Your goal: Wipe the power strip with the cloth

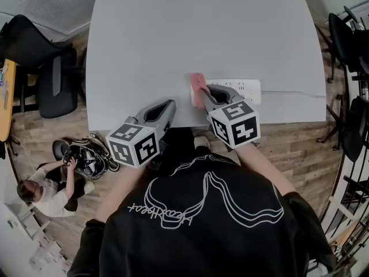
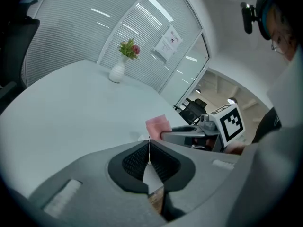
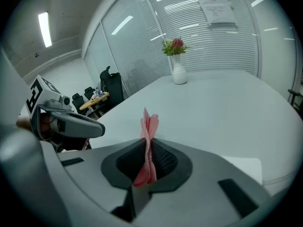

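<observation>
We see a large pale table [image 1: 196, 33] from above, and near its close edge the white power strip [image 1: 247, 89] lies flat, its long side running along that edge, with a thin cord trailing off to the right across the tabletop. The right gripper [image 1: 203, 92] reaches in over the strip's left end and covers part of it. In its own view we find the jaws pressed together on the pink cloth [image 1: 198, 81] — the fabric is pinched in a narrow fold between the dark ribbed pads, one end sticking up past the fingertips and a little bunch hanging out behind them. In the head view the cloth rests at the strip's left end; we cannot tell whether it presses on the strip or only hangs just above it. The left gripper [image 1: 169, 105] sits to the left of the strip, near the table's edge and apart from it; its own view shows the two pads meeting along a thin line with nothing between them. Far across the table, in both gripper views, a small white vase [image 3: 179, 73] holds a few flowers in front of slatted blinds. Beside the table on the left stands a dark office chair [image 1: 55, 82], and on the wooden floor a person [image 1: 46, 190] sits by a tangle of black gear.
</observation>
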Demonstrator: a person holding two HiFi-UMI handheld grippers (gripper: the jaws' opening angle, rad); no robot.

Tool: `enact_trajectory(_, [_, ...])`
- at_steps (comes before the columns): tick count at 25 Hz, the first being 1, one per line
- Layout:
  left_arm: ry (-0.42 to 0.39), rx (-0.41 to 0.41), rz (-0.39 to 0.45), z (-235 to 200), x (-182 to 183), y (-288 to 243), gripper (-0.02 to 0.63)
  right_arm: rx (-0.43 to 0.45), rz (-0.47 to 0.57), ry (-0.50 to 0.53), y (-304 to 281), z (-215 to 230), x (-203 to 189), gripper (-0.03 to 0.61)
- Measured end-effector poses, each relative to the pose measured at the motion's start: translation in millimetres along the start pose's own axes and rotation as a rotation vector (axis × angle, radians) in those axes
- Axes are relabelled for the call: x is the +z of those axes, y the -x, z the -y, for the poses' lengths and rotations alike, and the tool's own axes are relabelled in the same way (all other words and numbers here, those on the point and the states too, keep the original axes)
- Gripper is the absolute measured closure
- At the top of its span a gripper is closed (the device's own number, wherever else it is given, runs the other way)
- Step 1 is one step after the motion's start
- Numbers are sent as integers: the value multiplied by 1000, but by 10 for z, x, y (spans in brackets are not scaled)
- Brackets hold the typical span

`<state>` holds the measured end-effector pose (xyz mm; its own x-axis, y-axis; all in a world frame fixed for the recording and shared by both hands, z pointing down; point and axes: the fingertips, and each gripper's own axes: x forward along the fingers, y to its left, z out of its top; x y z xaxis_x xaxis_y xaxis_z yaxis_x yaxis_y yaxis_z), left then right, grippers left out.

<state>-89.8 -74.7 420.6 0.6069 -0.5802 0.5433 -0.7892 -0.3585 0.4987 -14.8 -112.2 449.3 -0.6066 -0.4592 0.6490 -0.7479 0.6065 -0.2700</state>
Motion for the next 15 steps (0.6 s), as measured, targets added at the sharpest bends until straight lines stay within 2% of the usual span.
enact_trajectory(5, [7, 16, -6, -39, -49, 17, 600, 16, -26, 21, -124, -76, -96, 543])
enact_trajectory(15, [22, 14, -8, -52, -141, -40, 600, -6, -53, 50, -199, -39, -194, 543])
